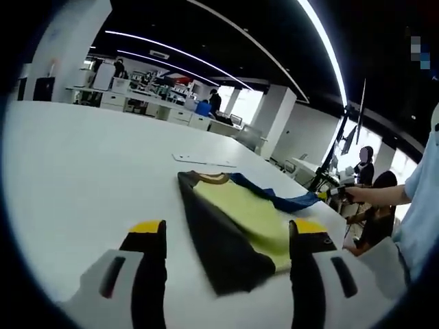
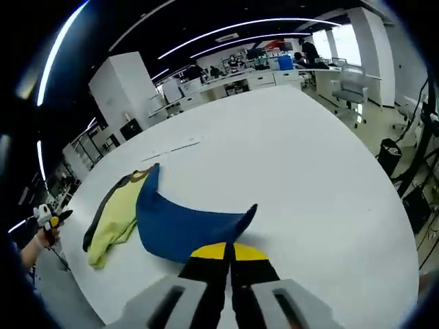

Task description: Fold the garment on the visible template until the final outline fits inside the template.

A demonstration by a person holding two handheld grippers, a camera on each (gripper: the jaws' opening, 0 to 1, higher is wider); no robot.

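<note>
A garment (image 1: 250, 216) lies on the white table (image 1: 75, 171), yellow-green in the middle with a dark panel (image 1: 219, 247) along its near side and a blue part (image 1: 278, 199) at the far side. My left gripper (image 1: 226, 229) hovers open just short of the dark panel, holding nothing. My right gripper (image 2: 230, 251) is shut on the blue part (image 2: 182, 223), which it holds lifted and stretched away from the yellow body (image 2: 116, 212). The right gripper (image 1: 334, 192) also appears at the end of the blue fabric, in a person's hand. The left gripper (image 2: 48, 219) is small at the table's left edge.
A thin pale strip (image 1: 204, 161) lies flat on the table beyond the garment, also seen as a pale strip (image 2: 171, 147). The table edge (image 2: 384, 274) curves close by. An office chair (image 2: 351, 86), desks and people (image 1: 365, 164) stand past the table.
</note>
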